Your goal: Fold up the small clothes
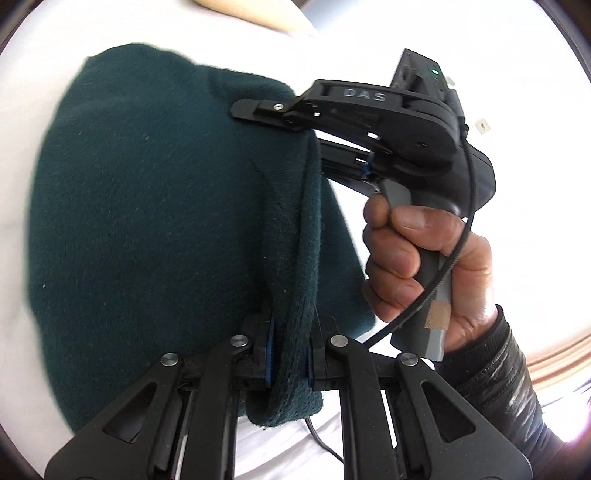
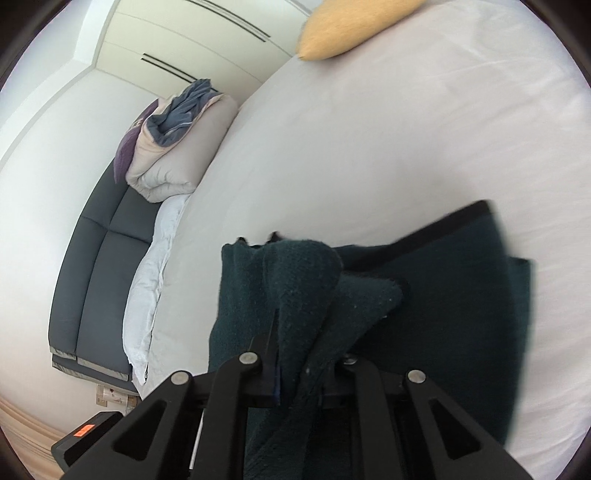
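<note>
While two claws, left claw [image 1: 290,354] and right claw [image 2: 295,373], pinch it, one green garment [image 1: 147,206] hangs.

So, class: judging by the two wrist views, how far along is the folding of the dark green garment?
Done: both grippers have pinched an edge of the dark green garment. In hand: the left gripper and right gripper hold it partly lifted above the white bed. Left: finishing the fold, laying it flat and letting go.

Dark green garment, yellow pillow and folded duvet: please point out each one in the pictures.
dark green garment [image 1: 147,206], left wrist view, on its broad flat surface
yellow pillow [image 2: 343,29], right wrist view, on its middle
folded duvet [image 2: 173,158], right wrist view, on its beige side
</note>
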The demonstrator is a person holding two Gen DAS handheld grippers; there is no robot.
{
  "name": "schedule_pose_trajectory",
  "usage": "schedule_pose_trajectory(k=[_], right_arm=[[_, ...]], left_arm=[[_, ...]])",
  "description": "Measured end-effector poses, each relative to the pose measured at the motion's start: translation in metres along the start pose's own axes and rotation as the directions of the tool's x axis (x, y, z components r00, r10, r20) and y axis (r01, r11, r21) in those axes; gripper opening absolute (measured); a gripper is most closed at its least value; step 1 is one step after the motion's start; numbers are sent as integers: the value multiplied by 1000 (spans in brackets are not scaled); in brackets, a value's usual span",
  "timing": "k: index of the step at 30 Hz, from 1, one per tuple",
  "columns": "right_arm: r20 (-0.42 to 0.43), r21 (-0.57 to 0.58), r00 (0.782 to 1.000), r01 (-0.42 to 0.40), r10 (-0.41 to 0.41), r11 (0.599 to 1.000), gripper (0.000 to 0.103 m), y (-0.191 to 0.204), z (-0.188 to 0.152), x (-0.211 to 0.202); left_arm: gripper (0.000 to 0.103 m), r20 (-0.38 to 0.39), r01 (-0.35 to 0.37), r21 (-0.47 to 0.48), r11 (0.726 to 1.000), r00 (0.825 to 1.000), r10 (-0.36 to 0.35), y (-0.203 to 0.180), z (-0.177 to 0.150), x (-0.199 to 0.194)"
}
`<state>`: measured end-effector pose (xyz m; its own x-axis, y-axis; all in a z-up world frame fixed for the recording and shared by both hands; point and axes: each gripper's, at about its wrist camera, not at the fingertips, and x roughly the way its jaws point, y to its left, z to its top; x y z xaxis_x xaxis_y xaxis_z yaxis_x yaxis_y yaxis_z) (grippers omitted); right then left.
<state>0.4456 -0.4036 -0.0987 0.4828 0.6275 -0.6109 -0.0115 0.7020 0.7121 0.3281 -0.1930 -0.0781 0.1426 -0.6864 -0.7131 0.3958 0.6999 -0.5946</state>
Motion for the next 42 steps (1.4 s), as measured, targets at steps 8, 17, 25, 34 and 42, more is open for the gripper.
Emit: schedule_pose_trajectory(k=[8,17,25,34,42], right_arm=[[17,12,1000,20,-21,1000,14,-37,7,-28],[-4,96,999,-39,40,995,32,-59,-10,-38],[37,83,997,-68,65,994,62,-40,-72,-82],[-22,-37,988,153,-154,987,29,-20,-124,-82],[38,89,995,85,-89,992,12,-69,-131,-90]], left_arm=[[10,-30,-16,42,999,999,17,-30,19,31],[34,-34,56,-23,998,998,-57,-15,2,8],[66,122,86,3,996,989,-85,22,0,-82],[66,119,-5,-42,999,993,10,72,13,-88],[66,103,-24,-30,999,994,27,64,-4,-83]])
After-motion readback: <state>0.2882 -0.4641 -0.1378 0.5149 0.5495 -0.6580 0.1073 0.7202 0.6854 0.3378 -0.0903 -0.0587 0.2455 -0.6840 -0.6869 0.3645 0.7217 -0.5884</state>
